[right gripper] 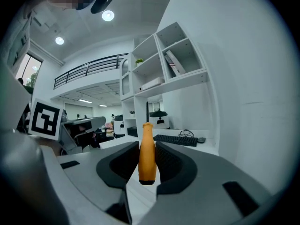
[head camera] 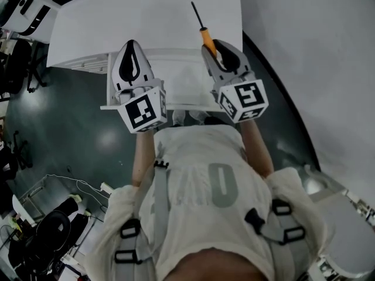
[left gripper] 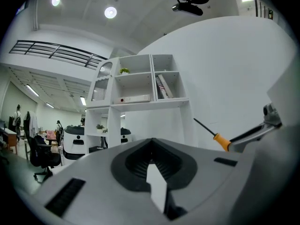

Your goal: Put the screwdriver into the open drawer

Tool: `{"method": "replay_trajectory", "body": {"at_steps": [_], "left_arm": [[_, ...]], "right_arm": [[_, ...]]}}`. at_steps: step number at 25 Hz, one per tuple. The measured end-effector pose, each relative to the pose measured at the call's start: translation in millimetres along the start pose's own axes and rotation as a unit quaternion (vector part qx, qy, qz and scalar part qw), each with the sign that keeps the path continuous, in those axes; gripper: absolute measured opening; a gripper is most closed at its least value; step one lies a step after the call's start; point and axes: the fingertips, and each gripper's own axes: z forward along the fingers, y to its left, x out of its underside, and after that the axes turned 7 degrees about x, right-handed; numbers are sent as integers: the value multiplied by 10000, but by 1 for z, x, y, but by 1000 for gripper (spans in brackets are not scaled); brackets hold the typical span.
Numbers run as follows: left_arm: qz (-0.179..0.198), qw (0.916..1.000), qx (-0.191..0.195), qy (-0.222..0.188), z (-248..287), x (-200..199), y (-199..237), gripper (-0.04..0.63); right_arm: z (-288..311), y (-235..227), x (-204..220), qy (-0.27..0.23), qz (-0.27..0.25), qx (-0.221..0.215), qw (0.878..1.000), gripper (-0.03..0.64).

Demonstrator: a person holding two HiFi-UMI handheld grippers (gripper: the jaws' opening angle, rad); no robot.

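A screwdriver [head camera: 207, 38] with an orange handle and a thin black shaft is held by its handle in my right gripper [head camera: 212, 47], its shaft pointing away over the white desk [head camera: 146, 22]. In the right gripper view the orange handle [right gripper: 147, 156] stands clamped between the dark pads of the right gripper [right gripper: 146, 146]. The white open drawer [head camera: 176, 101] sticks out from the desk front, under both grippers. My left gripper [head camera: 132, 44] hovers at the drawer's left side, shut and holding nothing. From the left gripper [left gripper: 151, 142] the screwdriver [left gripper: 220, 139] shows to the right.
A white shelf unit [left gripper: 140, 86] holding books stands ahead against a white wall. A black keyboard [right gripper: 180, 139] lies on the desk. Dark office chairs [head camera: 17, 69] and cables stand on the dark floor to the left. The person's body is close behind the drawer.
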Motion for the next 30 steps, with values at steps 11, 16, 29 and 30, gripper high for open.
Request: {"method": "replay_trajectory", "body": {"at_steps": [11, 16, 29, 30], "left_arm": [[-27, 9997, -228, 122, -9, 9, 19, 6], [-47, 9993, -335, 184, -15, 10, 23, 6], [24, 9993, -296, 233, -19, 15, 17, 6], [35, 9993, -300, 232, -20, 15, 18, 6]], "right_arm": [[32, 41, 85, 1176, -778, -993, 9850, 104], [33, 54, 124, 1736, -1001, -1348, 9704, 104], [18, 47, 229, 3027, -1553, -1608, 9265, 104], [16, 46, 235, 3113, -1607, -1614, 9226, 104]]}}
